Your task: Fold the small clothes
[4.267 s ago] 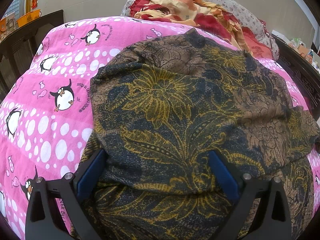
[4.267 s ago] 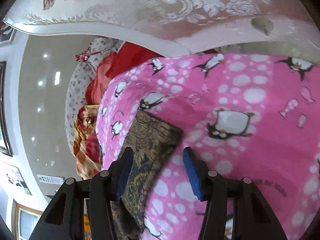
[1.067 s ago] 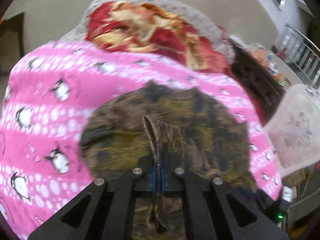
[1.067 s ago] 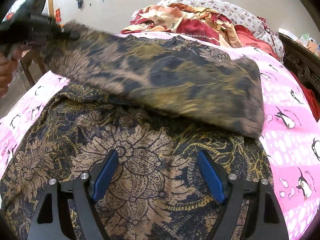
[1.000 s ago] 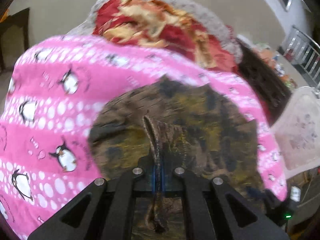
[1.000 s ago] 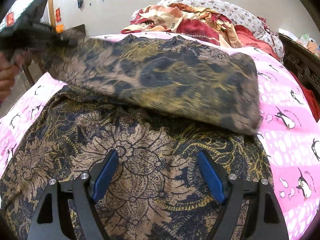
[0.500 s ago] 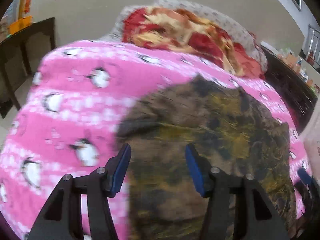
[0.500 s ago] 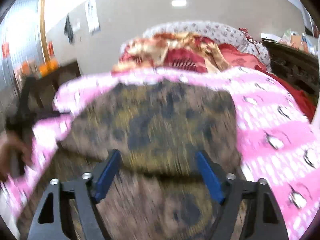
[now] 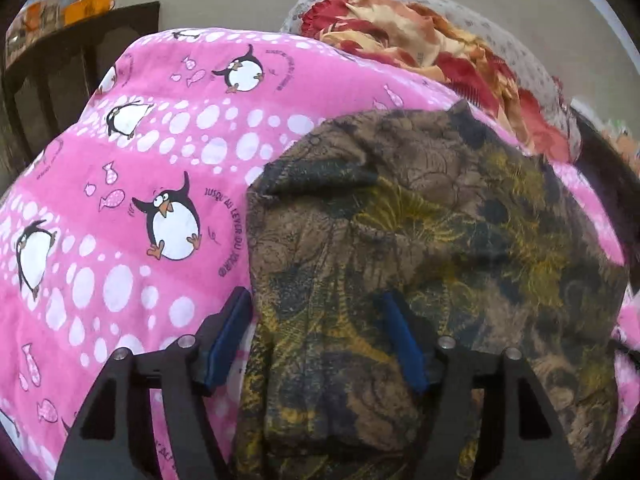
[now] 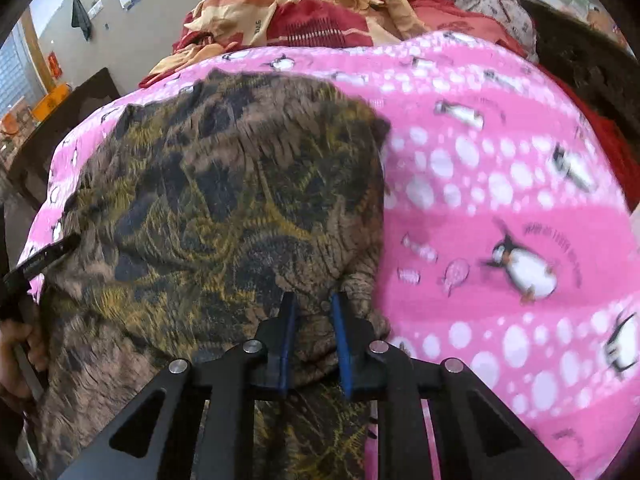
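Observation:
A brown, black and yellow floral garment point(image 9: 420, 240) lies folded over itself on a pink penguin blanket point(image 9: 132, 208). My left gripper point(image 9: 316, 340) is open over the garment's left edge, one blue pad on the blanket side, one on the cloth. In the right wrist view the same garment point(image 10: 224, 200) fills the left half. My right gripper point(image 10: 312, 320) has its jaws narrowed around a bunched fold at the garment's near right corner. The left gripper's tip point(image 10: 48, 256) shows at the far left.
A heap of red and orange bedding point(image 9: 424, 48) lies at the far end of the bed, also seen in the right wrist view point(image 10: 312, 12). A dark wooden table point(image 9: 80, 56) stands to the left. A dark bed frame point(image 10: 580, 64) runs along the right.
My left gripper let go of the garment fold, opened and dropped beside the left edge. My right gripper moved to the near right corner and narrowed on a fold.

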`<state>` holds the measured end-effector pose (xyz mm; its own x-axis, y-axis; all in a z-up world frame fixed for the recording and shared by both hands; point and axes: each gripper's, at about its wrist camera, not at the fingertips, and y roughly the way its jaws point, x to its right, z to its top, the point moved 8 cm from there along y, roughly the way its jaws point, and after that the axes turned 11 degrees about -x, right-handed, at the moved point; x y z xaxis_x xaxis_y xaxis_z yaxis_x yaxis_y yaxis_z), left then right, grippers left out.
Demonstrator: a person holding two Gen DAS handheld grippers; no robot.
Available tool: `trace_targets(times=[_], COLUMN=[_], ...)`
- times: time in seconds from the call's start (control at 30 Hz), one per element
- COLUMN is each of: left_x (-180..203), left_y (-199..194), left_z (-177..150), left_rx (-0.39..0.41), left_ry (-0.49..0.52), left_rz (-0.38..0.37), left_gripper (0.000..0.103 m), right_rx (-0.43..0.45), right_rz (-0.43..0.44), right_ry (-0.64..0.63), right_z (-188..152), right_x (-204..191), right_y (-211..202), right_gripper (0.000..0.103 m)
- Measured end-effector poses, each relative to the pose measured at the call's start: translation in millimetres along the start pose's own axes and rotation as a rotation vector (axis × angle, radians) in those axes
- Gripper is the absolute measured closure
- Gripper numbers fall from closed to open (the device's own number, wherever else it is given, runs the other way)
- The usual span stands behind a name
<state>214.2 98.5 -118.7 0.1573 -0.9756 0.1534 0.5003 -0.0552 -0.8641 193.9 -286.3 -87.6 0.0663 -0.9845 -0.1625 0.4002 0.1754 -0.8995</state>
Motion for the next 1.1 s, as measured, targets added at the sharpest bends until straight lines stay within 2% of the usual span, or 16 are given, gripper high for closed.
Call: trace_targets(times=[0.1,0.13,0.23,0.27,0.33,0.4,0.47,0.6,0.73,0.77,0.87,0.93,0.97,1.0,1.07,1.1], left_x=[3,2,0,0,0,1,2,1,1,2,3,4,5,5,6,6], left_y=[1,1,2,2,2,3,3,3,3,3,3,4,5,5,5,5], left_z=[0,1,1,1,2,4,4,3,3,3,3,4,4,4,4,5], left_rx=[0.002,0.001,0.001,0.000,0.001,0.000,0.001,0.000,-0.001,-0.001,-0.004,-0.006,-0.007,-0.006,-0.007,-0.007], left_ry=[0.022,0.019,0.019,0.021,0.020,0.016,0.015,0.014,0.015,0.016,0.019,0.024,0.025,0.024,0.023,0.023], left_rz=[0.041,0.037,0.032,0.035,0.035,0.029,0.029,0.027,0.024,0.023,0.019,0.021,0.022,0.022,0.017,0.014], left_gripper=[0.035,0.035,0.033,0.033,0.033,0.033,0.033,0.032,0.031,0.031,0.028,0.027,0.027,0.027,0.026,0.025], right_rx=[0.078,0.066,-0.104,-0.089,-0.080,-0.084,-0.015,0.047,-0.057,0.001,-0.040,0.042,0.081,0.083,0.006,-0.053], right_rz=[-0.006,-0.012,-0.125,-0.093,-0.070,-0.111,-0.111,0.022,-0.063,-0.068,-0.091,-0.054,-0.033,-0.023,-0.035,-0.095], right_ry=[0.015,0.025,0.042,0.058,0.085,0.057,0.026,-0.058,-0.151,-0.148,-0.095,-0.080,-0.076,-0.085,-0.194,-0.268], right_z=[40,51,61,63,64,66,69,33,-20,-21,-9,6,8,7,-12,-25], right_x=[-5,-3,32,40,43,38,22,-32,-53,-54,-57,-72,-84,-94,-123,-131], right_y=[-12,-2,62,68,66,56,27,-6,43,39,32,12,5,6,36,61], right_gripper=[0.082,0.082,0.084,0.086,0.086,0.086,0.084,0.074,0.056,0.056,0.056,0.056,0.054,0.046,0.039,0.040])
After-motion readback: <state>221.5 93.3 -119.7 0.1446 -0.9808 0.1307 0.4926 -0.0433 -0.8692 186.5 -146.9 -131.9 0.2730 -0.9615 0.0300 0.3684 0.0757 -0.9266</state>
